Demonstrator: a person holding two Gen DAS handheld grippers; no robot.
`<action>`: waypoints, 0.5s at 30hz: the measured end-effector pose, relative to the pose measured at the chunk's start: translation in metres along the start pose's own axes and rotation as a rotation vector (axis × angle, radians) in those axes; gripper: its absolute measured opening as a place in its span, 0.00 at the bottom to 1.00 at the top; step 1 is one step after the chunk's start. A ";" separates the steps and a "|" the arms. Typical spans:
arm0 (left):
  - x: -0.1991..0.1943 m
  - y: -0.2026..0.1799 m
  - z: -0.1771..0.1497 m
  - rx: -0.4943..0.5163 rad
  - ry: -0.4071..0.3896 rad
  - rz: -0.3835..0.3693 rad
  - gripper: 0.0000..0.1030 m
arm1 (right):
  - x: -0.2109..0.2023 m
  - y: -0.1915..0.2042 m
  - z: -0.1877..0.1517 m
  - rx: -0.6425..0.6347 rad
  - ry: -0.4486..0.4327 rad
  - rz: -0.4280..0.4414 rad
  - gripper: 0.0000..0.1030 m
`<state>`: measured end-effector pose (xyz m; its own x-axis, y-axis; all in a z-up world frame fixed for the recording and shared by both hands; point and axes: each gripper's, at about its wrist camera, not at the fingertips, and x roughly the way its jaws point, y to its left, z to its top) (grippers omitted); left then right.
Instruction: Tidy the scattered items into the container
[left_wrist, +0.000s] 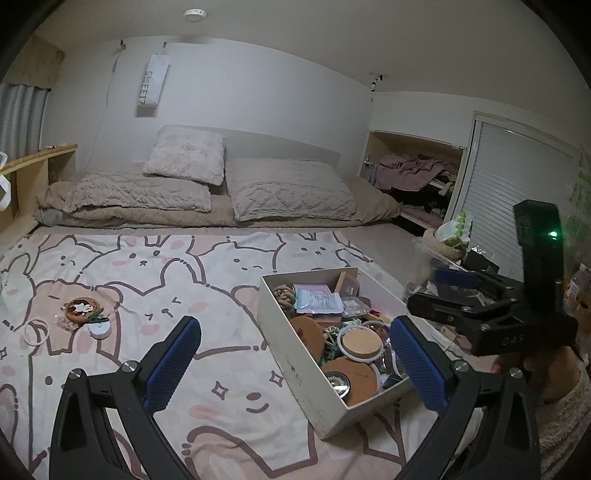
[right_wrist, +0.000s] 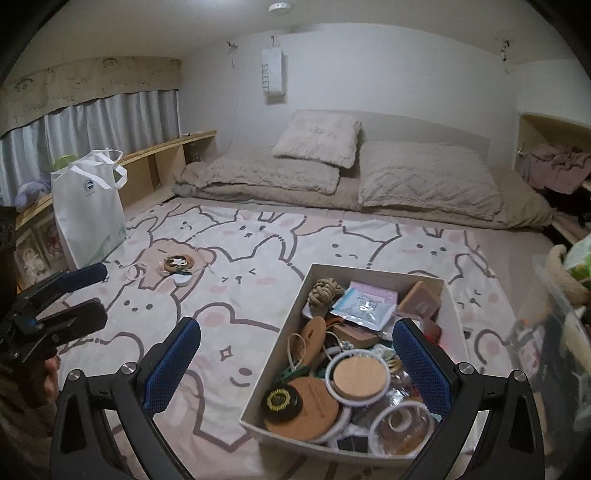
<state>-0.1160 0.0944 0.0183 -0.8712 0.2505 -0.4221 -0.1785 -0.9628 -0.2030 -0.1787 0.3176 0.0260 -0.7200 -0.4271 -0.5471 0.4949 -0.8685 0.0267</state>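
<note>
In the left wrist view, the few items not yet tidied lay at the far left of the frame on the bed's bunny-print bedspread (left_wrist: 229, 266): a thin white ring (left_wrist: 36, 331), then a round wooden coaster with a white flower cutout (left_wrist: 82, 309), a green clip (left_wrist: 96, 317) across its lower edge, and a small white round lid (left_wrist: 100, 328) just beside it. This cluster sat above and to the left of the left tool (left_wrist: 295, 363), whose blue-padded fingers stood wide apart and held nothing. The white cardboard box (left_wrist: 295, 369), already crowded with wooden discs, rings and packets, lay right of centre, its long axis running from the lower right toward the upper middle of the frame. Further right hung the right tool (left_wrist: 424, 293), beyond the box's far edge.

In the right wrist view the same cluster showed smaller and further off, at left of centre, with the coaster (right_wrist: 179, 263) near a white tote bag (right_wrist: 88, 206). The left tool (right_wrist: 86, 291) sat at the left edge, pointing toward the cluster. The right tool (right_wrist: 297, 363) hovered with its fingers spread and empty, its right finger over the near end of the box (right_wrist: 280, 373). Judged from this, the left hand was nearer the leftovers, so the coming reach would likely be its job, forward and leftward away from the box.
</note>
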 end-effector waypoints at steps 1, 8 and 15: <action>-0.003 -0.003 -0.001 -0.002 0.000 0.003 1.00 | -0.006 0.001 -0.002 -0.003 -0.007 -0.014 1.00; -0.021 -0.022 -0.013 0.004 0.008 0.036 1.00 | -0.041 0.009 -0.017 0.012 -0.043 -0.052 1.00; -0.043 -0.034 -0.020 0.012 -0.016 0.053 1.00 | -0.069 0.015 -0.035 0.040 -0.062 -0.056 1.00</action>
<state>-0.0635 0.1188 0.0261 -0.8867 0.1975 -0.4180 -0.1371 -0.9758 -0.1701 -0.1051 0.3429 0.0350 -0.7756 -0.3909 -0.4956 0.4336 -0.9005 0.0316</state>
